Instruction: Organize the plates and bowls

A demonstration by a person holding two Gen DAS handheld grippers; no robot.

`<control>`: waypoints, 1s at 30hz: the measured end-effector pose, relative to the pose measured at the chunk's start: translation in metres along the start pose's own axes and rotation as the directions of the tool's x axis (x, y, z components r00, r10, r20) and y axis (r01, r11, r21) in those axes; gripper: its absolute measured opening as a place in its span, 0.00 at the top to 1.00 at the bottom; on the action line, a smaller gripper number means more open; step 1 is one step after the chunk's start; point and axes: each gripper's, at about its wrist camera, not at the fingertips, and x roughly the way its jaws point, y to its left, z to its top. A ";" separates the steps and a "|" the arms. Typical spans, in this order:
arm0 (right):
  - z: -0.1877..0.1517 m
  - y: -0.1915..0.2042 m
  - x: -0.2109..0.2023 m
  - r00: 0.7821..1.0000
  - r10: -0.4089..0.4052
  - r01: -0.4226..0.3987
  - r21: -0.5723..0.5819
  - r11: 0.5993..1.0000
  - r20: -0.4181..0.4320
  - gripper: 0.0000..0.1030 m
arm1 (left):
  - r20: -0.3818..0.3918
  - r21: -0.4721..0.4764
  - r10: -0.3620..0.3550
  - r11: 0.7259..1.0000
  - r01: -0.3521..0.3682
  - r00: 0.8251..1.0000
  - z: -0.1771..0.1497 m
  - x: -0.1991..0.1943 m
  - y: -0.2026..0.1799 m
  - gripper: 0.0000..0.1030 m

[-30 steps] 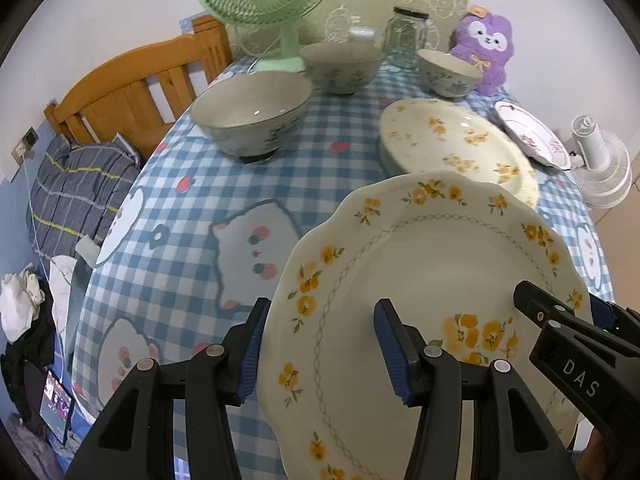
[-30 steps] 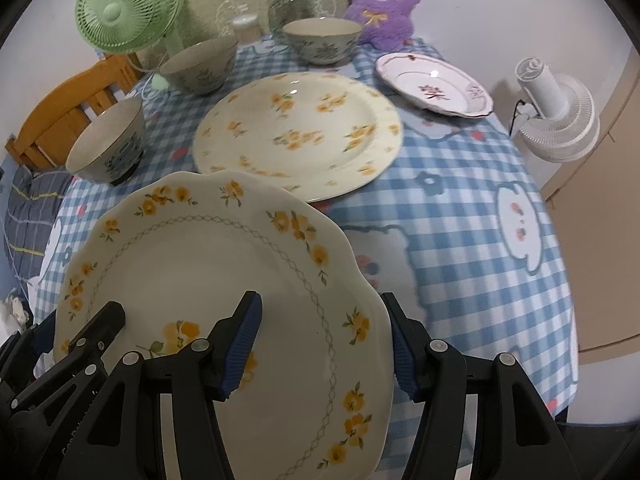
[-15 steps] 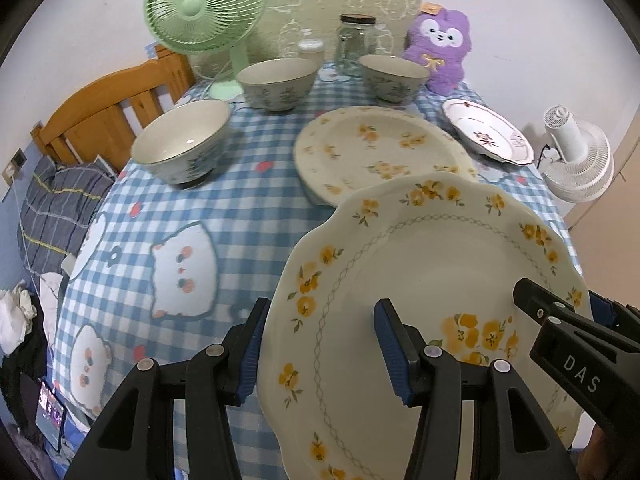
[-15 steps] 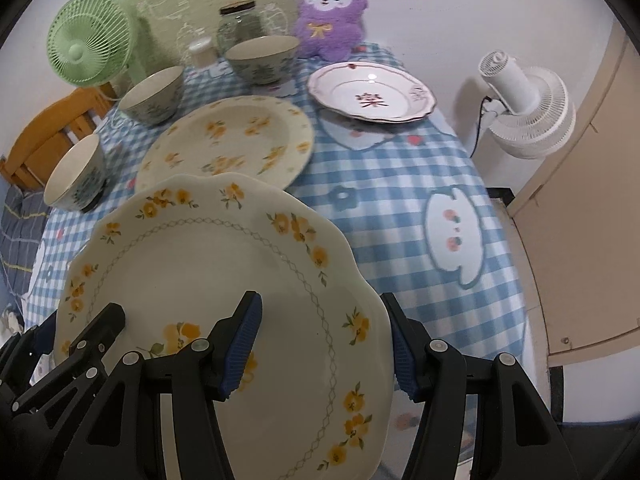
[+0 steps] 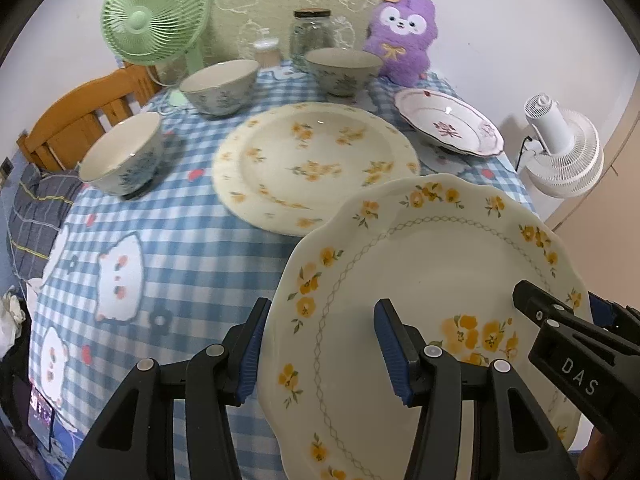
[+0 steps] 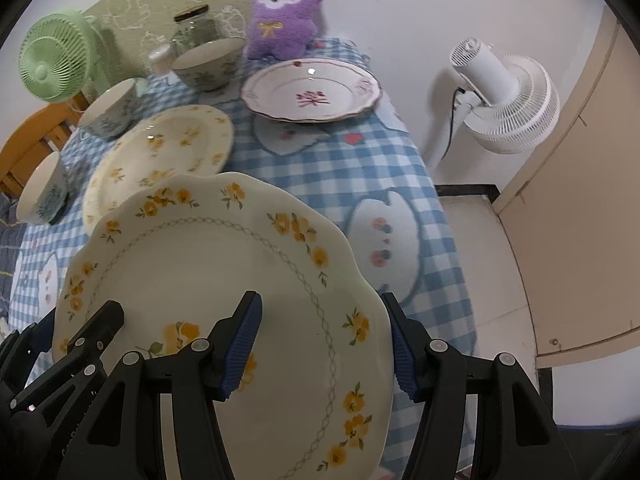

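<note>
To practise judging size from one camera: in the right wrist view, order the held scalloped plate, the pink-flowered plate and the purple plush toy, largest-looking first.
1. Scalloped plate, though it is nearest the camera, which inflates it.
2. Pink-flowered plate.
3. Purple plush toy, farthest back, so its true size is unsure.

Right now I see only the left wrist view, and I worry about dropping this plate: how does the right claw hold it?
Observer: The right claw clamps the scalloped plate at its right rim, one finger on top and the other past the edge.
Operator: What lies to the right of the tablecloth?
Observer: Bare tiled floor, then a beige panel.
Operator: Is the white fan standing on the cloth?
Observer: No. Its white post runs down beside the cloth's hanging edge.
</note>
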 end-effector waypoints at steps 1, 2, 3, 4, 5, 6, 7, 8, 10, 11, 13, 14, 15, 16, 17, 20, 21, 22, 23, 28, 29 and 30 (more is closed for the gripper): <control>0.000 -0.004 0.002 1.000 -0.001 0.001 0.003 1.000 -0.004 0.39 | -0.004 0.001 -0.004 1.000 0.004 1.000 0.000 0.002 -0.004 0.48; 0.000 -0.008 0.005 1.000 -0.003 0.003 0.006 1.000 -0.008 0.39 | -0.009 0.003 -0.006 1.000 0.006 1.000 0.000 0.004 -0.009 0.49; 0.000 -0.013 0.007 1.000 -0.005 0.005 0.009 1.000 -0.013 0.39 | -0.012 0.005 -0.006 1.000 0.006 1.000 0.000 0.005 -0.012 0.48; 0.000 -0.017 0.010 1.000 -0.006 0.007 0.011 1.000 -0.017 0.39 | -0.018 0.007 -0.010 1.000 0.010 1.000 0.000 0.008 -0.017 0.48; 0.000 -0.021 0.012 1.000 -0.008 0.008 0.013 1.000 -0.021 0.39 | -0.022 0.008 -0.010 1.000 0.011 1.000 -0.001 0.010 -0.020 0.49; 0.000 -0.024 0.014 1.000 -0.008 0.008 0.014 1.000 -0.024 0.39 | -0.028 0.009 -0.011 1.000 0.012 1.000 -0.001 0.013 -0.024 0.48; 0.000 -0.027 0.016 1.000 -0.009 0.009 0.015 1.000 -0.027 0.39 | -0.033 0.009 -0.012 1.000 0.012 0.999 -0.001 0.015 -0.028 0.48; 0.000 -0.030 0.018 0.999 -0.009 0.010 0.015 1.000 -0.031 0.39 | -0.037 0.010 -0.011 1.000 0.011 0.999 -0.002 0.017 -0.030 0.49; -0.001 -0.036 0.023 0.999 -0.011 0.011 0.017 1.000 -0.039 0.39 | -0.040 0.013 -0.010 1.000 0.010 0.999 -0.002 0.021 -0.036 0.49; -0.001 -0.039 0.026 0.999 -0.011 0.012 0.018 1.000 -0.045 0.39 | -0.042 0.012 -0.009 1.000 0.010 0.999 -0.003 0.022 -0.039 0.49; -0.002 -0.043 0.031 0.999 -0.012 0.013 0.021 1.000 -0.053 0.39 | -0.046 0.013 -0.005 1.000 0.006 0.999 -0.004 0.025 -0.044 0.48; -0.003 -0.045 0.033 0.998 -0.010 0.011 0.022 1.000 -0.058 0.39 | -0.052 0.013 -0.006 1.000 0.007 0.999 -0.005 0.027 -0.046 0.48; -0.003 -0.046 0.035 0.998 -0.009 0.011 0.023 1.000 -0.061 0.39 | -0.056 0.013 -0.005 1.000 0.006 0.998 -0.005 0.030 -0.049 0.48; -0.004 -0.048 0.037 0.998 -0.009 0.011 0.023 1.000 -0.065 0.39 | -0.062 0.013 -0.003 1.000 0.004 0.998 -0.006 0.032 -0.050 0.49; -0.004 -0.048 0.039 0.998 -0.009 0.011 0.023 1.000 -0.067 0.39 | -0.070 0.012 -0.003 1.000 0.003 0.998 -0.007 0.035 -0.052 0.49; -0.005 -0.051 0.043 0.998 -0.010 0.012 0.026 1.000 -0.069 0.39 | -0.080 0.011 0.000 1.000 0.001 0.997 -0.009 0.040 -0.055 0.49; -0.005 -0.052 0.044 0.997 -0.012 0.013 0.026 1.000 -0.070 0.39 | -0.080 0.012 0.001 1.000 0.000 0.997 -0.010 0.041 -0.057 0.49; -0.005 -0.052 0.046 0.997 -0.011 0.013 0.027 1.000 -0.072 0.39 | -0.076 0.017 0.007 1.000 -0.005 0.997 -0.010 0.042 -0.059 0.49; -0.006 -0.053 0.047 0.997 -0.010 0.012 0.026 1.000 -0.075 0.39 | -0.075 0.019 0.009 1.000 -0.008 0.997 -0.010 0.043 -0.060 0.49; -0.008 -0.056 0.049 0.997 0.002 0.000 0.029 1.000 -0.077 0.39 | -0.071 0.007 0.012 1.000 -0.012 0.997 -0.012 0.046 -0.061 0.48; -0.007 -0.056 0.049 0.997 0.003 0.000 0.031 1.000 -0.076 0.39 | -0.071 0.004 0.011 1.000 -0.011 0.997 -0.012 0.046 -0.061 0.47; -0.007 -0.056 0.049 0.997 0.007 -0.004 0.032 0.999 -0.077 0.37 | -0.073 0.007 0.006 1.000 -0.005 0.997 -0.012 0.047 -0.063 0.45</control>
